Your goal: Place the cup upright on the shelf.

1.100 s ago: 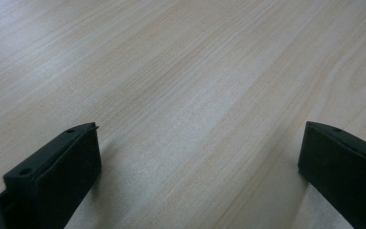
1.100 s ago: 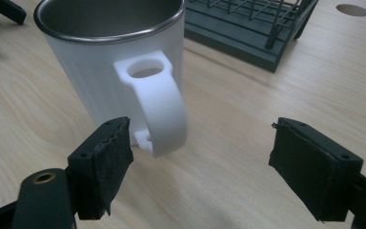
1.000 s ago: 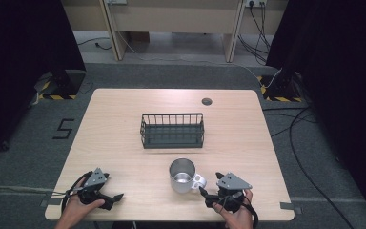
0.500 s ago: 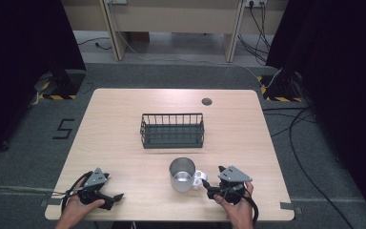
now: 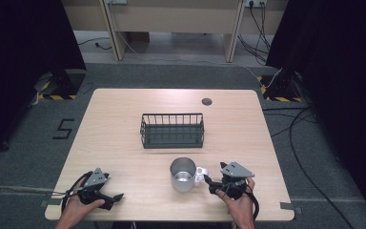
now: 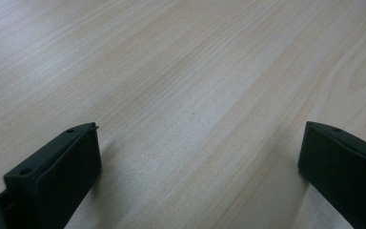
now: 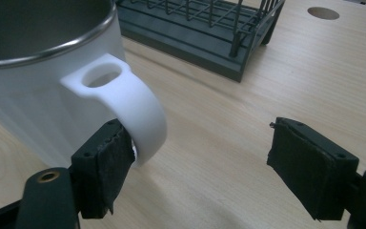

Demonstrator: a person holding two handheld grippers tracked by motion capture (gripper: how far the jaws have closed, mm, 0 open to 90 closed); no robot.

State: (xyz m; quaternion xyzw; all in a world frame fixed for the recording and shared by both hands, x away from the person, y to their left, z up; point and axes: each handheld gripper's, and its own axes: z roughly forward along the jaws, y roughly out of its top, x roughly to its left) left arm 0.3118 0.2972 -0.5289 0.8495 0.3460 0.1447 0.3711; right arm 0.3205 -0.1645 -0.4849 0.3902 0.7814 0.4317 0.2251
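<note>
Pale wood tabletop is seen under both grippers at the near edge: the left gripper, well to the left of the mug, is held with its jaws wide apart over bare wood. The right gripper, just right of the mug, is also spread open, one jaw touching the white handle and the other clear of it. A wire basket is set beyond the mug.

One mug, one wire basket — dark, two tools (one per hand), one table
</note>
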